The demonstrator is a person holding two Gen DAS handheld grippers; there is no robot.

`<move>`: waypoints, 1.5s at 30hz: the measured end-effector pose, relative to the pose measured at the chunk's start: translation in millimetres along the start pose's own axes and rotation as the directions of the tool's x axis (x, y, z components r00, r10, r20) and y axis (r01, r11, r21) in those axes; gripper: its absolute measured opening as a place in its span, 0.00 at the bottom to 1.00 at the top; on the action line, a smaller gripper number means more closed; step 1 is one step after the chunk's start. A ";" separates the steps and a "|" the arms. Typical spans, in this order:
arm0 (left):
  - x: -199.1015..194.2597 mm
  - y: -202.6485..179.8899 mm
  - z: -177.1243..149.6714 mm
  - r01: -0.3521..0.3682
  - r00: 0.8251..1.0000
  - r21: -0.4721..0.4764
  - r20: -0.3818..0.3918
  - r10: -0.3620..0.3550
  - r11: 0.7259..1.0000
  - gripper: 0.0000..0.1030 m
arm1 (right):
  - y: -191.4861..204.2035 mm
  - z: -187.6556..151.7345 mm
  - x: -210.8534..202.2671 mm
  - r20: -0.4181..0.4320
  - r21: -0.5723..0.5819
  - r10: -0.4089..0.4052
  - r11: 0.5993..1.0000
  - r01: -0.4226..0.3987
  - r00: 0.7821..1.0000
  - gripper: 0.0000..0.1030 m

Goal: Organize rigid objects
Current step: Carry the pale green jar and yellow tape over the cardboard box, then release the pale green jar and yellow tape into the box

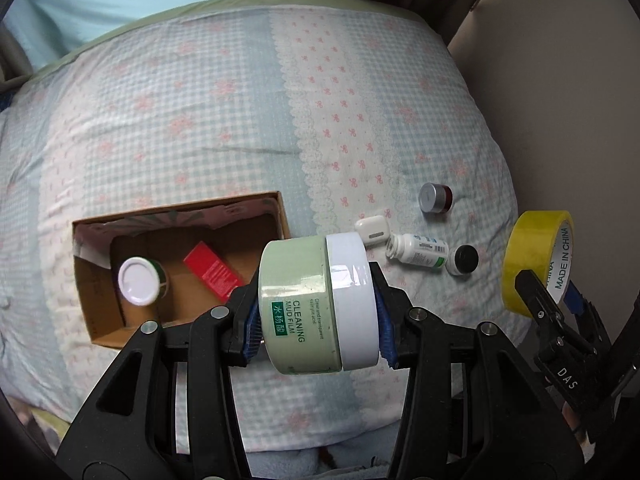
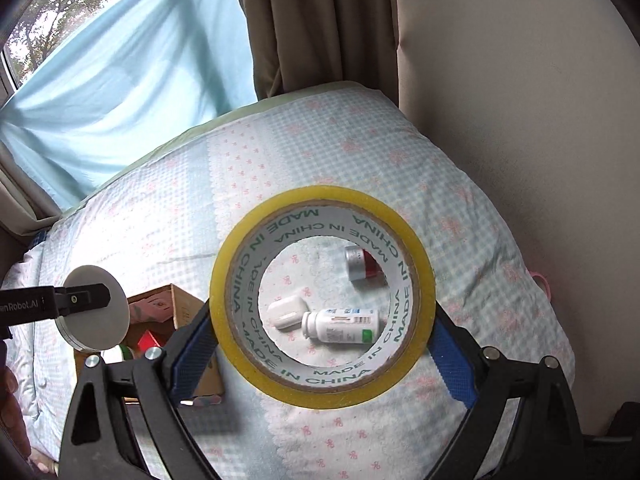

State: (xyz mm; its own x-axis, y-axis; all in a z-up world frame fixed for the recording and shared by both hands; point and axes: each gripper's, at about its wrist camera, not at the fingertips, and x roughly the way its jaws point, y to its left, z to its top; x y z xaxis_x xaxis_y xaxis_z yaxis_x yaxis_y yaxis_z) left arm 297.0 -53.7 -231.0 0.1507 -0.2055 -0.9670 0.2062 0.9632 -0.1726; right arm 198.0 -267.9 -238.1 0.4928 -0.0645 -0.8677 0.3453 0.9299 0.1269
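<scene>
Left tool clamped on the green jar, held up over the bed just right of the box. Right tool grips the yellow tape above the white bottle.

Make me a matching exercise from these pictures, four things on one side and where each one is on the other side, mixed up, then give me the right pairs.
Things:
1. mud film jar
2. yellow tape roll
3. red carton
4. white pill bottle

Places:
A. lying on its side on the bedspread
B. inside the cardboard box
C. clamped in the left gripper
D. held between the fingers of the right gripper

Pairs: 1-C, 2-D, 3-B, 4-A
</scene>
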 end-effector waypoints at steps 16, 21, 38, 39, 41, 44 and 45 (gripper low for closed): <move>-46.1 170.3 -61.1 -0.053 0.998 -0.118 0.034 0.058 0.992 0.40 | 144.6 -43.2 -22.3 -0.069 -0.079 0.113 0.990 -0.118 0.991 0.92; -27.7 212.8 -61.5 -0.089 0.996 -0.131 -0.004 0.090 0.987 0.40 | 186.0 -49.6 -3.8 -0.123 -0.087 0.147 0.984 -0.158 0.981 0.92; 82.0 262.0 -41.9 -0.120 0.980 -0.095 -0.172 0.103 0.988 0.40 | 237.9 -55.6 139.2 -0.520 0.004 0.169 0.981 -0.195 0.837 0.92; 85.9 264.0 -40.2 -0.123 0.979 -0.094 -0.176 0.105 0.988 0.40 | 237.7 -56.1 147.5 -0.541 0.009 0.163 0.982 -0.188 0.825 0.92; 93.0 268.6 -39.3 -0.130 0.977 -0.096 -0.184 0.110 0.987 0.40 | 238.3 -56.5 163.2 -0.576 0.015 0.149 0.985 -0.172 0.804 0.92; 105.1 272.2 -40.4 -0.121 0.973 -0.120 -0.210 0.094 0.985 0.40 | 238.0 -57.7 185.9 -0.618 0.034 0.139 0.988 -0.150 0.774 0.92; 108.9 270.9 -41.1 -0.117 0.972 -0.120 -0.217 0.089 0.986 0.40 | 236.8 -58.1 193.6 -0.629 0.052 0.143 0.988 -0.142 0.764 0.92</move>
State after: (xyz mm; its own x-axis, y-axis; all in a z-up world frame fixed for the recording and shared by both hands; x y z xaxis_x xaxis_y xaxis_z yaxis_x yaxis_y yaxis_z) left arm 329.5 191.9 -390.7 -0.0449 -0.0765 -0.9961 0.0700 0.9944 -0.0796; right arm 328.8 -39.1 -403.9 -0.0767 0.3115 -0.9472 0.3126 0.9096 0.2738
